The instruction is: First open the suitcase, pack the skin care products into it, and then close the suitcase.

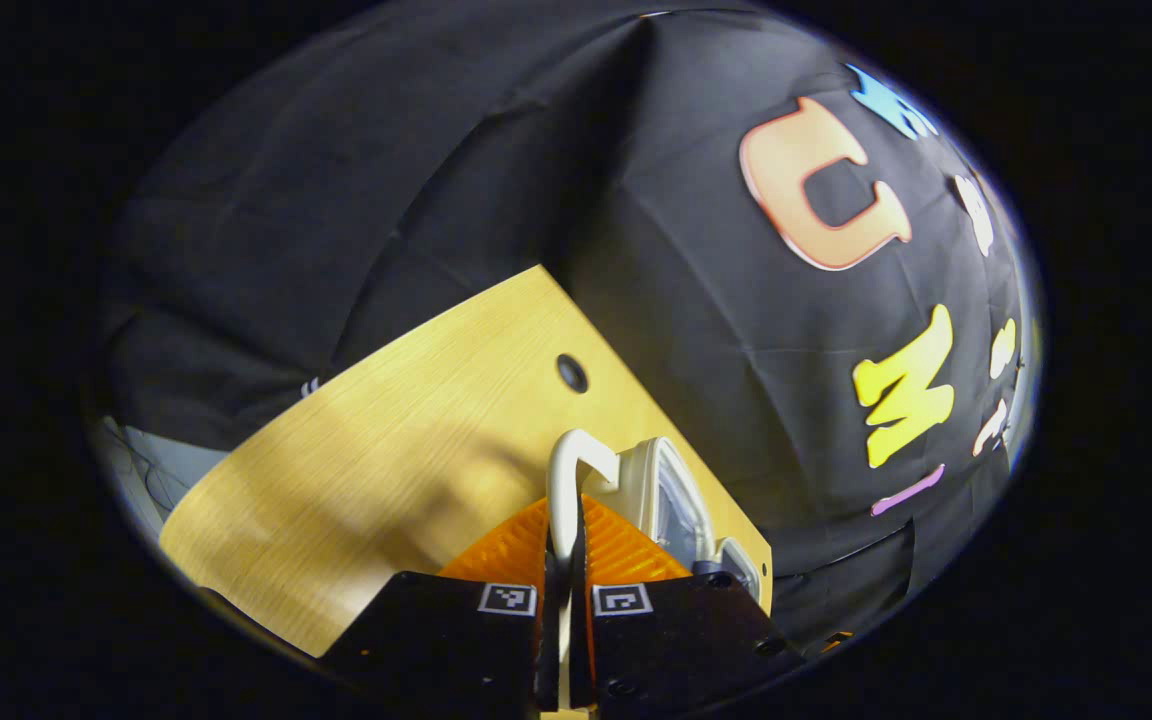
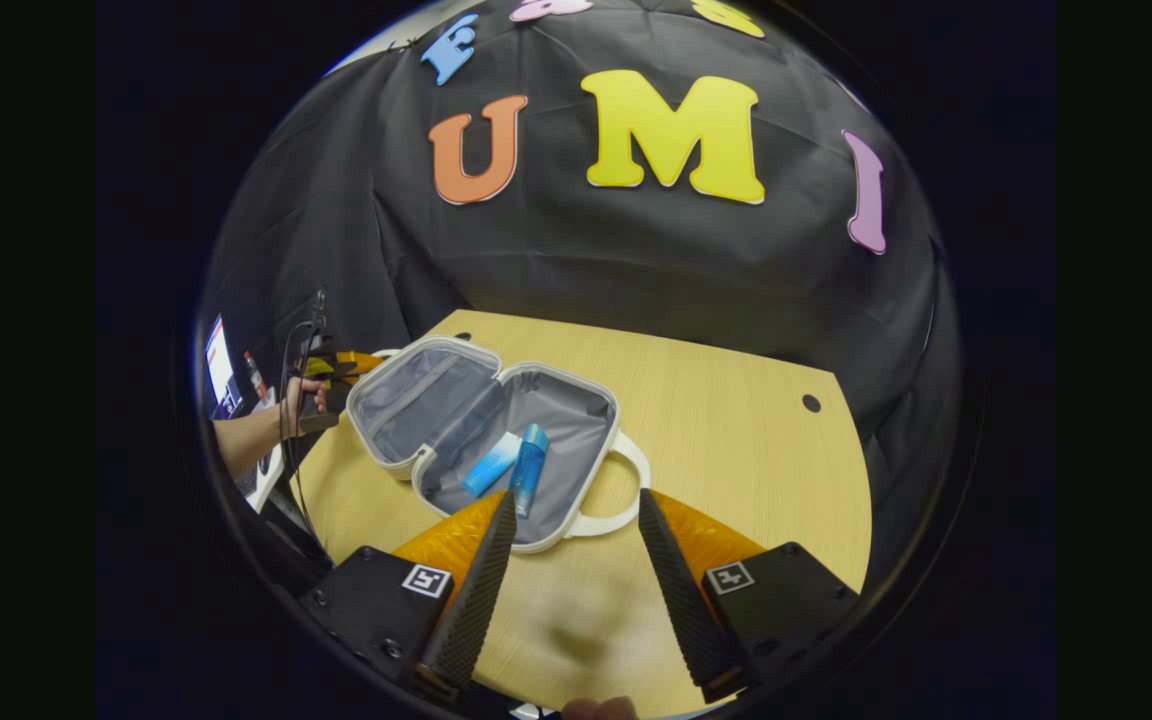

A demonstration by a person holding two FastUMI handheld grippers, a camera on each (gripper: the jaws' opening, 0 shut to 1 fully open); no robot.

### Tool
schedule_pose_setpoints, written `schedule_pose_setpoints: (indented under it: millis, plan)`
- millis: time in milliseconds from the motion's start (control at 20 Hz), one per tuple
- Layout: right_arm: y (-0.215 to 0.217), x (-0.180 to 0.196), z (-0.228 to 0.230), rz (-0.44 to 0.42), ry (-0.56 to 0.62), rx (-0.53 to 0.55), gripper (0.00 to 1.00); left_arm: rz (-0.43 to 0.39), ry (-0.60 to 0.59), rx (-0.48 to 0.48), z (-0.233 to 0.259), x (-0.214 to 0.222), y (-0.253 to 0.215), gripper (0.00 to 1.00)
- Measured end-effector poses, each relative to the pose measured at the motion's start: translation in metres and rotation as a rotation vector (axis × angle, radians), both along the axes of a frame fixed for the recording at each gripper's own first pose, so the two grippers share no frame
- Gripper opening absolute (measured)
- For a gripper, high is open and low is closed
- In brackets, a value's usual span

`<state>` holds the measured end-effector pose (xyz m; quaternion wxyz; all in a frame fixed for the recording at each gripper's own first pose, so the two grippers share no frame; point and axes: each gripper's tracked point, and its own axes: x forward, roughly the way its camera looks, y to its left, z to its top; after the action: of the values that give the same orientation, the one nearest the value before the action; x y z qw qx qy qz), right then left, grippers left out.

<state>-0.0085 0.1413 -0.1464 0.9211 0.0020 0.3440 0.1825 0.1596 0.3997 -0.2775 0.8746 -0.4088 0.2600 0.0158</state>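
Note:
The white suitcase (image 2: 604,398) lies open on the wooden table (image 2: 736,440), its grey lining showing. In the nearer half lie a light blue tube (image 2: 493,463) and a blue bottle (image 2: 529,468). My right gripper (image 2: 577,500) hovers open just in front of that half's white handle (image 2: 624,512), holding nothing. In the left gripper view my left gripper (image 1: 564,535) is shut on the lid's white handle (image 1: 564,470), with the lid's edge (image 1: 671,495) just beyond. The right gripper view shows that left gripper (image 2: 336,375) at the lid's far side, held by a hand.
The table has a round cable hole (image 2: 811,403) near its right back corner and another hole (image 1: 572,373) ahead of the left gripper. A person's forearm (image 2: 251,435) and a screen (image 2: 221,365) are off the table's left edge. Black cloth walls close the back.

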Motion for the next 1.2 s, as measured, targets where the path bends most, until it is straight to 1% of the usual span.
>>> schedule_pose_setpoints:
  millis: [150, 200, 250, 300, 400, 550, 750, 900, 950, 1000, 1100, 1150, 1200]
  plan:
    - [-0.007, -0.002, 0.005, -0.019, -0.018, 0.036, 0.74, -0.042, -0.052, 0.082, 0.054, 0.001, -0.022, 0.06]
    - [-0.01, -0.003, 0.006, -0.03, -0.024, 0.051, 0.73, -0.05, -0.061, 0.118, 0.069, 0.001, -0.032, 0.06]
    - [-0.012, -0.003, 0.009, -0.036, -0.034, 0.062, 0.74, -0.055, -0.07, 0.16, 0.084, -0.002, -0.043, 0.06]
    - [-0.017, -0.003, 0.011, -0.048, -0.047, 0.07, 0.73, -0.057, -0.075, 0.215, 0.099, -0.005, -0.054, 0.06]
    - [-0.033, -0.001, 0.02, -0.09, -0.084, 0.089, 0.75, -0.053, -0.078, 0.35, 0.126, -0.009, -0.081, 0.06]
    - [-0.054, 0.001, 0.03, -0.143, -0.13, 0.106, 0.74, -0.065, -0.109, 0.489, 0.155, -0.015, -0.123, 0.06]
    - [-0.084, -0.005, 0.041, -0.193, -0.179, 0.103, 0.74, -0.111, -0.141, 0.596, 0.176, -0.017, -0.178, 0.06]
    - [-0.11, -0.012, 0.044, -0.228, -0.2, 0.087, 0.74, -0.167, -0.188, 0.64, 0.186, -0.023, -0.237, 0.06]
    - [-0.118, -0.014, 0.042, -0.243, -0.198, 0.086, 0.74, -0.194, -0.202, 0.66, 0.18, -0.035, -0.252, 0.06]
    - [-0.127, -0.016, 0.042, -0.257, -0.197, 0.086, 0.74, -0.214, -0.216, 0.686, 0.178, -0.037, -0.271, 0.06]
    - [-0.143, -0.017, 0.041, -0.282, -0.197, 0.082, 0.74, -0.25, -0.225, 0.737, 0.171, -0.033, -0.307, 0.06]
    - [-0.15, -0.018, 0.04, -0.293, -0.194, 0.079, 0.72, -0.272, -0.226, 0.753, 0.165, -0.031, -0.327, 0.06]
    - [-0.157, -0.02, 0.039, -0.3, -0.192, 0.077, 0.74, -0.298, -0.231, 0.766, 0.156, -0.031, -0.347, 0.06]
